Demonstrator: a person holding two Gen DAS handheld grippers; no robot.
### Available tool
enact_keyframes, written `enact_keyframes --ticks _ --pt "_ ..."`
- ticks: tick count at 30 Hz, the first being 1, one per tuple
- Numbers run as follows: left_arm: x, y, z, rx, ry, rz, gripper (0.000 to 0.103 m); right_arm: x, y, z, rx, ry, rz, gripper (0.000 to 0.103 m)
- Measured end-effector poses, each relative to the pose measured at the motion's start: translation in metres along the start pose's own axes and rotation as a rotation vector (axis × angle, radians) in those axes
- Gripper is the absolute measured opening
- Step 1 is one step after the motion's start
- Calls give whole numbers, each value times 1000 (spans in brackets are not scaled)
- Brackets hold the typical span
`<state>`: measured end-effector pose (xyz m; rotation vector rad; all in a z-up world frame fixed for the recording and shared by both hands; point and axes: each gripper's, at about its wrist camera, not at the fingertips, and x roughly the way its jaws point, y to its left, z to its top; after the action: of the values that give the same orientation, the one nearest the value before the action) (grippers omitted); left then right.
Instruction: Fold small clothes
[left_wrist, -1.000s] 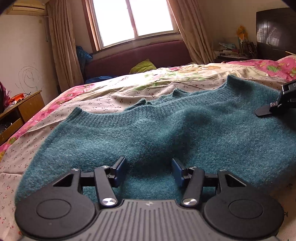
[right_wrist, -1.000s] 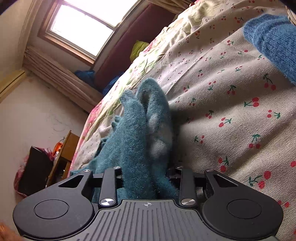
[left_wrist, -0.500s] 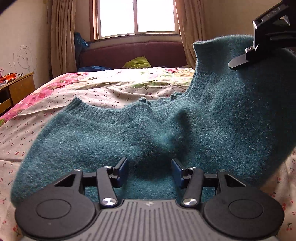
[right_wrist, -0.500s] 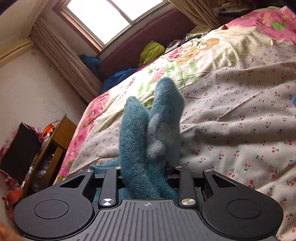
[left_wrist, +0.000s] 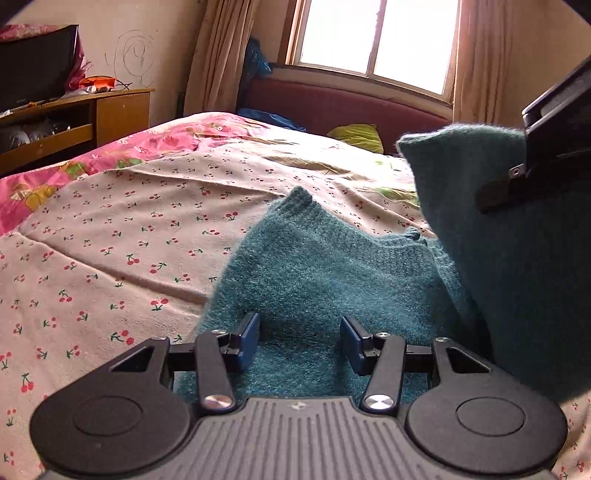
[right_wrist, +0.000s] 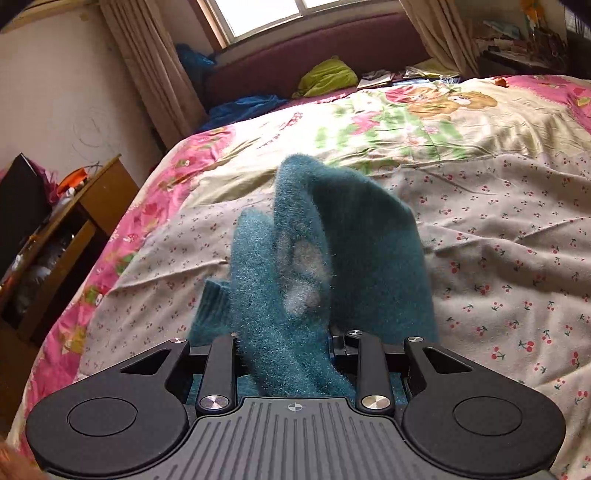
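No readable text, label, brand or number anywhere; only a scribbled pencil spiral (left_wrist: 135, 61) marks the cream wall at eleven o'clock from the left wrist.

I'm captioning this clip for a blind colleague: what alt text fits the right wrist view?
The right tool is clamped on a bunched fold of a fuzzy teal sweater, which stands up in front of the camera. Behind it lies a bed with a cherry-print cover, a maroon headboard and a window.
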<state>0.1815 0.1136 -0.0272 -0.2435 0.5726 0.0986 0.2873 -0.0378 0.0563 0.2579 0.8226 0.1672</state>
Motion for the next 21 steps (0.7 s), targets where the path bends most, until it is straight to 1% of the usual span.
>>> enact_keyframes --ticks 2,4,7,9,10,12,14,16,17,19,20,21 --pt "0 8 0 -45 17 -27 61 15 16 -6 -13 30 -2 27" --pt "4 14 -2 -69 35 -38 61 27 33 -11 -27 56 1 27" --pt "6 18 -4 -101 45 -51 60 40 58 -19 -92 79 -16 27" --pt "8 22 -4 -119 51 -58 56 46 68 -23 -122 90 -28 27" --pt "9 24 -5 -126 55 -60 55 48 75 -26 -154 92 -37 27" --pt "9 28 -4 -144 61 -71 55 53 83 -29 -212 123 -46 28" --pt "9 31 -4 -160 66 -85 55 52 84 -30 -202 118 -42 30" --pt "6 37 -3 -193 66 -106 55 50 81 -29 -187 125 -23 30" --pt "4 39 -2 -209 67 -118 56 49 78 -27 -172 132 -8 32" --pt "-2 45 -2 -243 70 -145 56 43 73 -24 -133 151 46 40" --pt "-7 48 -2 -256 72 -157 57 39 70 -23 -125 160 85 45" --pt "-13 51 -3 -263 69 -164 57 35 68 -23 -119 166 117 48"
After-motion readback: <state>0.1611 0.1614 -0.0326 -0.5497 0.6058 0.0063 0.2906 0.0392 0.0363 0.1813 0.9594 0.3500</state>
